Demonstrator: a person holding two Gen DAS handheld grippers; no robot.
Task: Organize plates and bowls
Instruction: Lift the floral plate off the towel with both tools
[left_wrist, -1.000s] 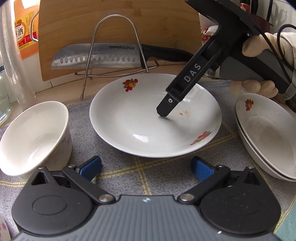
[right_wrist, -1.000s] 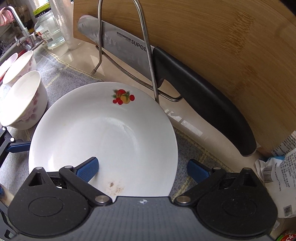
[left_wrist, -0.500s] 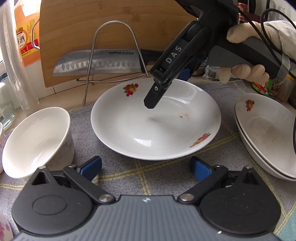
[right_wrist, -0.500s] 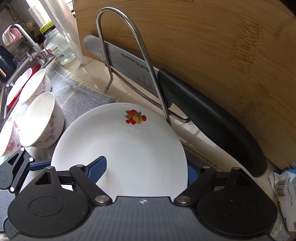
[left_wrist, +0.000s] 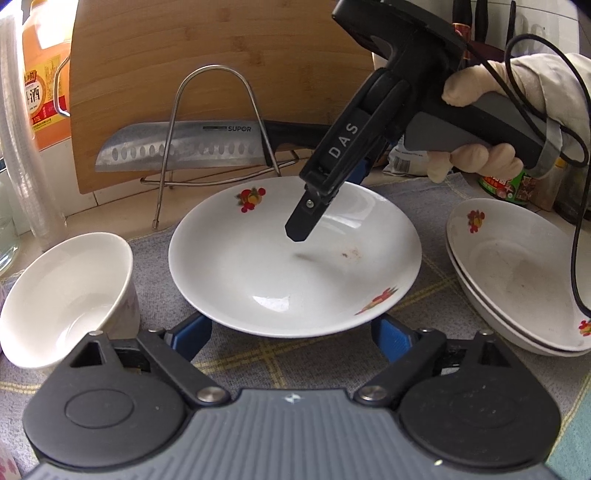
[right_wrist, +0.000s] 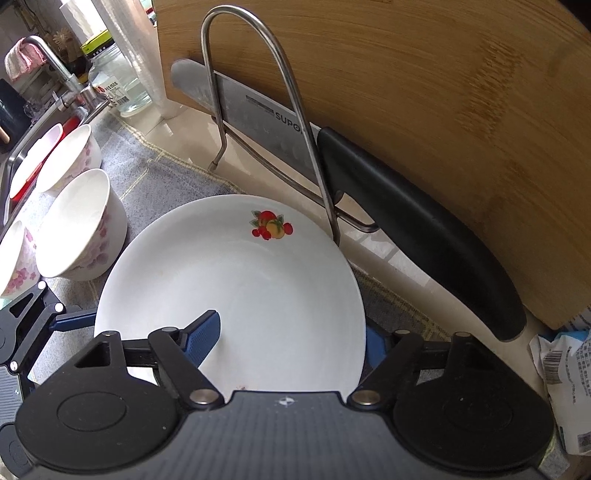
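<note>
A white plate (left_wrist: 258, 266) with fruit prints lies on the grey mat, with a brown smear near its middle. My right gripper (left_wrist: 328, 206) comes down over its far right rim. One black finger (left_wrist: 301, 227) hangs inside the plate and the other stays outside the rim. Its jaws are closing with the rim between them, and the pads (right_wrist: 203, 332) stand clear of it. My left gripper (left_wrist: 291, 334) is at the near rim, jaws closing, blue fingertips (left_wrist: 192, 336) partly under the edge. Two stacked plates (left_wrist: 517, 280) sit to the right and a white bowl (left_wrist: 66, 299) to the left.
A wire rack (left_wrist: 218, 122), a knife (left_wrist: 177, 149) and a wooden cutting board (left_wrist: 221, 55) stand behind the plate. Three flowered bowls (right_wrist: 77, 225) line the mat's left side by a sink and tap (right_wrist: 55, 66). Packets and a can (left_wrist: 509, 184) crowd the right.
The right gripper's jaws have narrowed and its inner finger has lifted off the plate's floor. The left jaws have narrowed slightly, and the plate's near rim now overlaps the left fingertips.
</note>
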